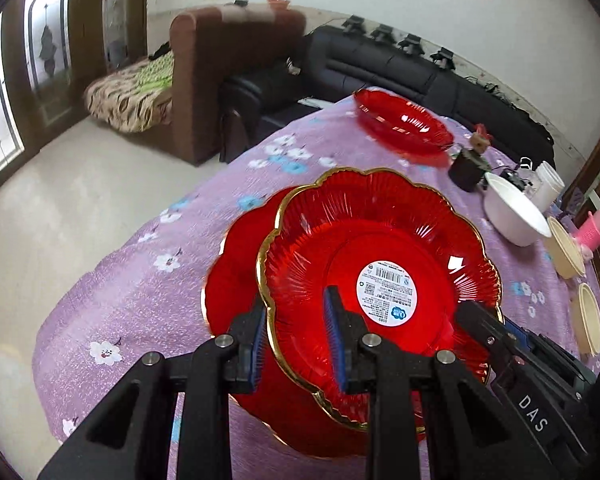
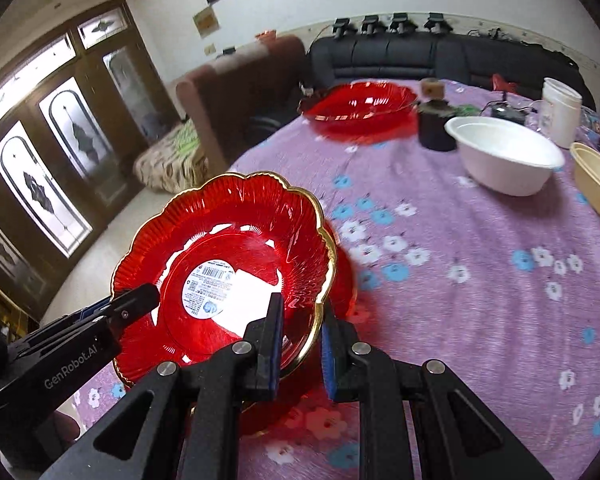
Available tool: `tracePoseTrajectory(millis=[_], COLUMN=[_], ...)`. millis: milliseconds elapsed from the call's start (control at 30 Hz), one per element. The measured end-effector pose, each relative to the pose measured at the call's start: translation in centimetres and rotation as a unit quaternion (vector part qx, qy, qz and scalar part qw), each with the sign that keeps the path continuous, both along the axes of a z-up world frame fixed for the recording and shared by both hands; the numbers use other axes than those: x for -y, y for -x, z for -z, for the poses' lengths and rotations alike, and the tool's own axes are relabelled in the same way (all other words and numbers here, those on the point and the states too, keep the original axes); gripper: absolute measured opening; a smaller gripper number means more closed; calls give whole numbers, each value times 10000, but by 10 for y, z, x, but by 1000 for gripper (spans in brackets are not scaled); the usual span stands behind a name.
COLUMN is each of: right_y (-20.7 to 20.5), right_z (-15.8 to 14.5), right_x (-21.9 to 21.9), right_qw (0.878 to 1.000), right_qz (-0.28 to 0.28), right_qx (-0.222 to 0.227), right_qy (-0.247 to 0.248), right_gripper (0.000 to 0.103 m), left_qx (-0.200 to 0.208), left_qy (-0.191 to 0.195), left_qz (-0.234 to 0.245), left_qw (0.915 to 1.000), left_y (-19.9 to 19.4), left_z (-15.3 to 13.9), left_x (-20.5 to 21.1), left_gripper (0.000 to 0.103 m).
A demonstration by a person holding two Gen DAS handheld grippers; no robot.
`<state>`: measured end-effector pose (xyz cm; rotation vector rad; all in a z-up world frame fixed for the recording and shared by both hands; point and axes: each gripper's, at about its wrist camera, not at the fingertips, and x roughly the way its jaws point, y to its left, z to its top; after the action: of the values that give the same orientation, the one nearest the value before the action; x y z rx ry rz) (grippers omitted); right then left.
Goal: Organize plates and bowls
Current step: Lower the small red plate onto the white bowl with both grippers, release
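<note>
A red gold-rimmed plate (image 1: pixel 380 248) with a round white label is held over a second red plate (image 1: pixel 236 280) that lies on the purple cloth. My left gripper (image 1: pixel 296 340) straddles its left rim, one blue pad on each side. My right gripper (image 2: pixel 300 348) straddles the opposite rim of the same plate (image 2: pixel 228 240); the lower plate (image 2: pixel 342 280) peeks out beneath. Each gripper's fingers show in the other's view. A third red plate (image 1: pixel 404 124) (image 2: pixel 360 106) sits at the table's far side.
A white bowl (image 2: pixel 504 154) (image 1: pixel 514 212), beige bowls (image 1: pixel 566 252) (image 2: pixel 596 178), a white cup (image 2: pixel 558 108) and a black pot (image 2: pixel 436 124) stand on the table (image 2: pixel 480 280) to the right. Sofas (image 1: pixel 380 60) lie beyond the table edge.
</note>
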<state>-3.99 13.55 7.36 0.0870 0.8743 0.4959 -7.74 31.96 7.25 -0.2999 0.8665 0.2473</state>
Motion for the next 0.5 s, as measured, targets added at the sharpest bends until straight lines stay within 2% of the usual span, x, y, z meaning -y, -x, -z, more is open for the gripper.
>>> tracePoseTrajectory(millis=[267, 367, 433, 467, 500], right_y=[-4, -4, -1, 0, 4], right_z=[4, 4, 4, 3, 2], right_x=[-14, -21, -26, -26, -28], right_qw=[9998, 9991, 9984, 9981, 9974], right_qz=[13, 22, -1, 5, 40], right_qx=[32, 142, 244, 300, 418], right_qy=[200, 410, 507, 531, 590], right_gripper=[21, 24, 30, 41, 56], left_qx=[10, 64, 138, 159, 195], left_qy=[-105, -117, -117, -108, -100], left_qz=[83, -16, -78, -110, -155], left_qw=[9999, 9999, 9998, 9998, 9996], left_y=[1, 6, 12, 15, 20], left_z=[6, 1, -4, -6, -9], left_x=[-5, -8, -12, -14, -16], left_gripper=[29, 45, 57, 58, 61])
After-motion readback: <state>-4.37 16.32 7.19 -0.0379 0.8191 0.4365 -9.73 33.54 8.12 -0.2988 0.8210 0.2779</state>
